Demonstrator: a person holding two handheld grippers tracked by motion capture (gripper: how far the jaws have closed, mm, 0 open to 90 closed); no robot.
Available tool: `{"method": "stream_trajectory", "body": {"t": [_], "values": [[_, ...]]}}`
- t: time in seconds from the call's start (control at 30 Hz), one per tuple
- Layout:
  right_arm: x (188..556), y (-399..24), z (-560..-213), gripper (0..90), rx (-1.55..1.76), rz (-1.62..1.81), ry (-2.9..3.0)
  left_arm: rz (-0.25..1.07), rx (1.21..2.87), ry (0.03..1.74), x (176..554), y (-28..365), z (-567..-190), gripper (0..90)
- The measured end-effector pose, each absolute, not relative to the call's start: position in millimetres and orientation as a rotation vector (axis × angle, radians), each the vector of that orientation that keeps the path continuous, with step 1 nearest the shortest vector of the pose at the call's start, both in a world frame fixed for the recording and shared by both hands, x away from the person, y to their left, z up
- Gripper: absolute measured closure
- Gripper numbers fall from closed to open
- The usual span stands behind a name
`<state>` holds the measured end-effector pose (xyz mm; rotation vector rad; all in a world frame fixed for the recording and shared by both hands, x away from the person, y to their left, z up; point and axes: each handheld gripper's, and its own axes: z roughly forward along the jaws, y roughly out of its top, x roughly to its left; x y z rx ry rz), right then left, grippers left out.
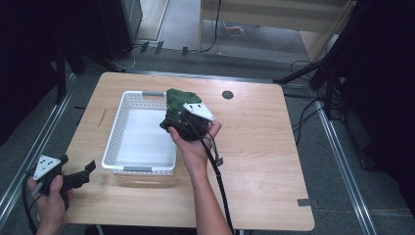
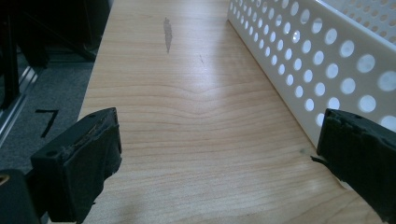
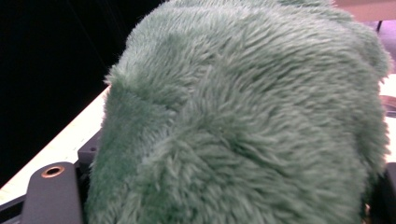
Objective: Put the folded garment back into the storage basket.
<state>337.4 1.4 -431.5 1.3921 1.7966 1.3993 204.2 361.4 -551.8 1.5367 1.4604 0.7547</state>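
A green plush cloth point(image 1: 177, 99) hangs over the far right corner of the white perforated basket point(image 1: 117, 128), with my right gripper point(image 1: 175, 111) shut on it. In the right gripper view the green fur point(image 3: 243, 121) covers the jaws almost entirely, and the fingertips are hidden in it. My left gripper point(image 1: 88, 174) rests low at the table's front left corner, just left of the basket. Its jaws stand wide open with nothing between them point(image 2: 219, 140), only bare wood, and the basket's holed wall point(image 2: 299, 60) runs close along its right jaw.
The wooden table point(image 1: 254, 147) has a dark round grommet point(image 1: 227, 95) near its far edge and a strip of tape point(image 1: 306, 202) at the front right. Dark stand legs and cables point(image 1: 313, 98) lie on the floor to the right.
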Motion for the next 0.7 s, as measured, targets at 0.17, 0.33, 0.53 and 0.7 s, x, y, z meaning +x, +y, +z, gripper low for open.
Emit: {"method": "stream_trajectory", "body": {"t": [0.17, 0.33, 0.53, 0.7], "values": [[337.8, 10.7, -431.1, 18.9, 1.393, 1.409, 1.806, 0.755, 1.536, 1.461, 204.2, 361.4, -551.8, 0.8], [338.6, 24.0, -432.0, 18.8, 1.384, 1.421, 1.825, 0.754, 1.537, 1.461, 204.4, 361.4, -551.8, 0.8], [340.8, 39.6, -435.4, 18.7, 1.379, 1.429, 1.847, 0.753, 1.538, 1.46, 204.3, 361.5, -551.8, 0.7], [343.6, 50.7, -439.7, 18.8, 1.389, 1.45, 1.854, 0.753, 1.537, 1.461, 204.1, 361.6, -551.7, 0.7]]}}
